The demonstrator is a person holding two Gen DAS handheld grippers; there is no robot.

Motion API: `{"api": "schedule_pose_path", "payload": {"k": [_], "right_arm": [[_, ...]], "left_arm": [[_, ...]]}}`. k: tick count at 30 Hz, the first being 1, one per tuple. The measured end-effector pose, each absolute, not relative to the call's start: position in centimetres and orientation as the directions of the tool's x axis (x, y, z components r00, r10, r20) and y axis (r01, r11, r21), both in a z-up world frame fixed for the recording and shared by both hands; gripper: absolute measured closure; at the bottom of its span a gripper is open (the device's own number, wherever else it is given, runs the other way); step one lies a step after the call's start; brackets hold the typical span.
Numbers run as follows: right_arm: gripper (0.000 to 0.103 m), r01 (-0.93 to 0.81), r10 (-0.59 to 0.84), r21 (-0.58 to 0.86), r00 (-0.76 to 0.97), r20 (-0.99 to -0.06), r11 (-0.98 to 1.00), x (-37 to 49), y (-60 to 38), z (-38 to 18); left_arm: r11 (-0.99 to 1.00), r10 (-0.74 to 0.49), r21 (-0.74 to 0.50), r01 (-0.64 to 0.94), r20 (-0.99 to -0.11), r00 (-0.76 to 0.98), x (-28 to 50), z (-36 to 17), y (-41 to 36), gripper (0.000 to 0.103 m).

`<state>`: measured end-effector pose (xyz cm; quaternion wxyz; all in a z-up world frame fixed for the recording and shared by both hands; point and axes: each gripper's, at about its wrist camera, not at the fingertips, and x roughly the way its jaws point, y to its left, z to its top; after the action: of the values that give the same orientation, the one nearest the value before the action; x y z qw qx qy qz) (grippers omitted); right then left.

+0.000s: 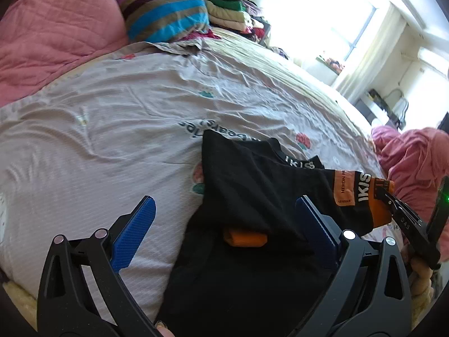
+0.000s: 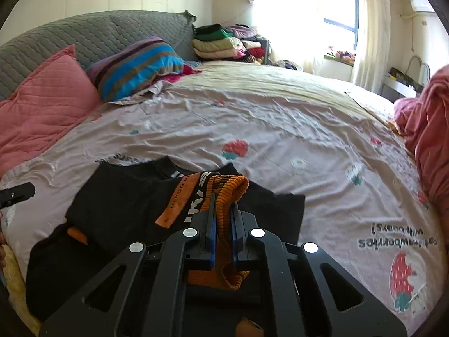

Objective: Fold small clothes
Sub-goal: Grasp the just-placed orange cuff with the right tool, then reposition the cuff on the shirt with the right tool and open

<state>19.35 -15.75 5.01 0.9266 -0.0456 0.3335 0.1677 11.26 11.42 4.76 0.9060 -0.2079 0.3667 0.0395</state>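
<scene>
1. Black garment (image 2: pixel 132 202) with orange ribbed cuff (image 2: pixel 227 193): cuff clamped between the blue pads of the right gripper (image 2: pixel 223 224), jaws pressed tight on the knit. Cuff bunches above the fingertips and hangs out below them.
2. Seen from the left wrist, the same sleeve (image 1: pixel 362 199) stretches off to the right, white lettering and an orange label on it, its orange end pinched in the right gripper (image 1: pixel 388 193) and lifted off the bed.
3. Left gripper (image 1: pixel 224 221): jaws spread wide, blue pads (image 1: pixel 134 233) well apart. Garment body (image 1: pixel 252 196) lies below and between them; the left pad is over bare sheet, not touching cloth, while contact at the right pad cannot be told.
4. Second orange cuff (image 1: pixel 245 237) shows on the black fabric, between the left gripper's fingers.
5. Garment lies partly folded at the near edge of the bed, on a pale mauve sheet (image 2: pixel 280 129) printed with strawberries.
6. Farther out: pink quilted pillow (image 2: pixel 47 106) and striped pillow (image 2: pixel 137 67) at the grey headboard (image 2: pixel 98 33); stack of folded clothes (image 2: pixel 219 45) beyond; pink blanket (image 2: pixel 426 129) heaped at right; bright window (image 2: pixel 336 2) with curtain.
</scene>
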Motion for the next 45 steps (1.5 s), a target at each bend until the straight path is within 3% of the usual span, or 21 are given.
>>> {"api": "schedule_pose_path", "payload": {"k": [16, 24, 28, 30, 32, 41, 45], "right_arm": [[0.096, -0.303, 0.254, 0.049, 0.685, -0.683, 0.952, 20.0, -17.1, 1.9], [0.094, -0.284, 0.225, 0.033, 0.677, -0.700, 0.958, 20.5, -17.2, 1.1], [0.087, -0.257, 0.202, 0.030, 0.677, -0.708, 0.966, 20.7, -17.4, 0.7], [0.078, -0.235, 0.184, 0.024, 0.686, -0.704, 0.972, 20.6, -17.5, 0.7], [0.062, -0.218, 0.177, 0.029, 0.704, -0.688, 0.976, 20.3, -17.6, 1.1], [0.062, -0.346, 0.257, 0.021, 0.655, -0.711, 0.938, 19.3, -14.4, 0.9], [0.062, -0.413, 0.333, 0.082, 0.583, -0.741, 0.907, 18.9, -12.7, 0.1]], "left_arm": [[0.962, -0.094, -0.237, -0.132, -0.747, 0.658, 16.6, 2.8, 7.1, 0.010], [0.969, -0.102, -0.219, -0.114, -0.777, 0.622, 18.0, 1.5, 6.4, 0.016], [0.969, -0.111, -0.222, -0.105, -0.776, 0.621, 18.1, 1.3, 6.4, 0.022], [0.971, -0.112, -0.219, -0.100, -0.778, 0.619, 18.2, 1.3, 6.2, 0.030], [0.971, -0.114, -0.218, -0.096, -0.779, 0.617, 18.2, 1.2, 6.2, 0.033], [0.972, -0.122, -0.212, -0.105, -0.829, 0.546, 18.6, -1.6, 6.4, 0.037], [0.974, -0.120, -0.206, -0.097, -0.827, 0.549, 18.3, -2.3, 6.5, 0.037]]}}
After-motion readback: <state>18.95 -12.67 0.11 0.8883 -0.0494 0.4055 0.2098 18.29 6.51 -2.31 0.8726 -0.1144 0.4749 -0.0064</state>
